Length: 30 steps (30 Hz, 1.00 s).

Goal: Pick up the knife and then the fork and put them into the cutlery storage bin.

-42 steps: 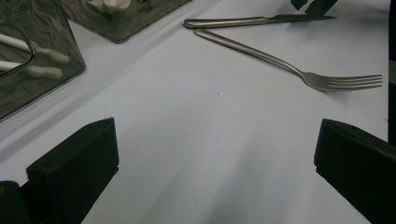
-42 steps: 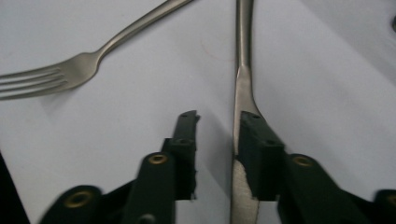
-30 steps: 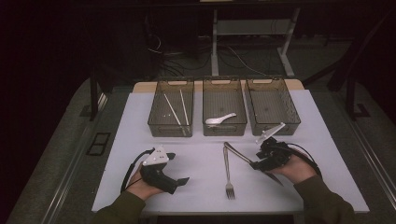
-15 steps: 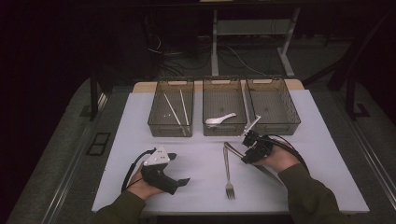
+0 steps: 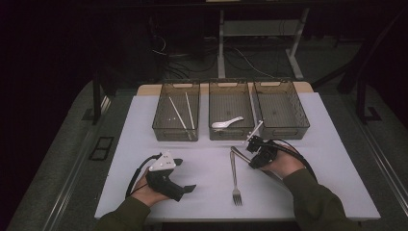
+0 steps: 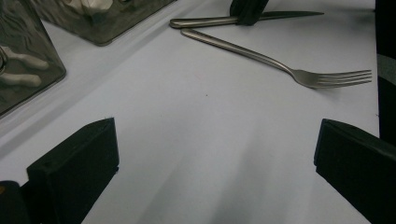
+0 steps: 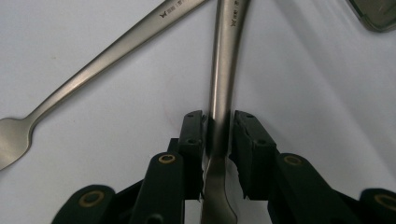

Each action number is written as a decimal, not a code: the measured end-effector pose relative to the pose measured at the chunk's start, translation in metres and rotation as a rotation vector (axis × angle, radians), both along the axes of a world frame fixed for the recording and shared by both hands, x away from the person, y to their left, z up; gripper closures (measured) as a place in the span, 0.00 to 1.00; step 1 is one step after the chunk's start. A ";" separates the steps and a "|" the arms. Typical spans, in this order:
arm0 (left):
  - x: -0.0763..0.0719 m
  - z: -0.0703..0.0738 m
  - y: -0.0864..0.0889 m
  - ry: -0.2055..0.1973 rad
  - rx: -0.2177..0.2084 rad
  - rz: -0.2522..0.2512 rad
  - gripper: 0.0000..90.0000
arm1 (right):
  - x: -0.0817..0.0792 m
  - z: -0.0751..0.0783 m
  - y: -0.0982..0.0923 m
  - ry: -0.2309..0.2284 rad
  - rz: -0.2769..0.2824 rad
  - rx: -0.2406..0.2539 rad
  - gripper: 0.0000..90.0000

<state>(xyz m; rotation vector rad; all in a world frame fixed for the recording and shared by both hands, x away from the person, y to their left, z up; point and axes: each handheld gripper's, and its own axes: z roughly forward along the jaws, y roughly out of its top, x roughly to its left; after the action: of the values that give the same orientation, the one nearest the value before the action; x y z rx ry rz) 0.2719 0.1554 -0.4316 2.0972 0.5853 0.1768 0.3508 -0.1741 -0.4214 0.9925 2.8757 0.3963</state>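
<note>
Chopsticks (image 5: 180, 114) and a spoon (image 5: 227, 123) already lie in the trays (image 5: 280, 126). The right gripper (image 7: 217, 140) pinches a knife (image 7: 224, 70); the fork (image 5: 235, 179) waits. The left gripper (image 6: 210, 154) rests with jaws spread.

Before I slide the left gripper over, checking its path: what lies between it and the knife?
The fork, on bare white table, seen in the high view.

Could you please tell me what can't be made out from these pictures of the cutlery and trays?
- Knife: in the right gripper view its blade end is cut off by the bottom edge, behind the right hand-held gripper.
- Right tray: contents too dim to tell in the high view.
- Chopsticks: too small for detail there.
</note>
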 end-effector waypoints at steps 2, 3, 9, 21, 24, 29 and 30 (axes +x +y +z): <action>0.000 0.000 0.000 0.001 0.000 0.000 0.00 | 0.001 0.000 0.000 0.001 0.008 -0.006 0.81; 0.000 0.000 0.000 0.002 0.000 0.000 0.00 | 0.001 0.000 0.001 0.001 0.009 -0.010 0.81; 0.000 0.000 0.000 0.004 0.001 -0.002 0.00 | 0.002 0.001 0.001 0.013 0.010 -0.009 0.86; 0.000 0.000 -0.001 0.004 0.005 -0.008 0.00 | 0.006 0.001 0.004 0.033 0.009 -0.039 0.88; 0.000 0.000 -0.001 0.004 0.005 -0.009 0.00 | 0.008 0.002 0.006 0.047 0.012 -0.055 0.88; 0.000 0.000 -0.001 0.003 0.005 -0.011 0.00 | 0.009 0.003 0.004 0.046 0.021 -0.058 0.88; 0.000 0.000 -0.001 0.004 0.003 -0.009 0.00 | 0.009 0.002 0.003 0.042 0.020 -0.054 0.88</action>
<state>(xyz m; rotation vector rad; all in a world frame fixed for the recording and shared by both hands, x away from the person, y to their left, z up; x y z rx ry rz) 0.2723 0.1548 -0.4315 2.1032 0.5776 0.1683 0.3595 -0.1710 -0.4192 0.9755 2.9195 0.3014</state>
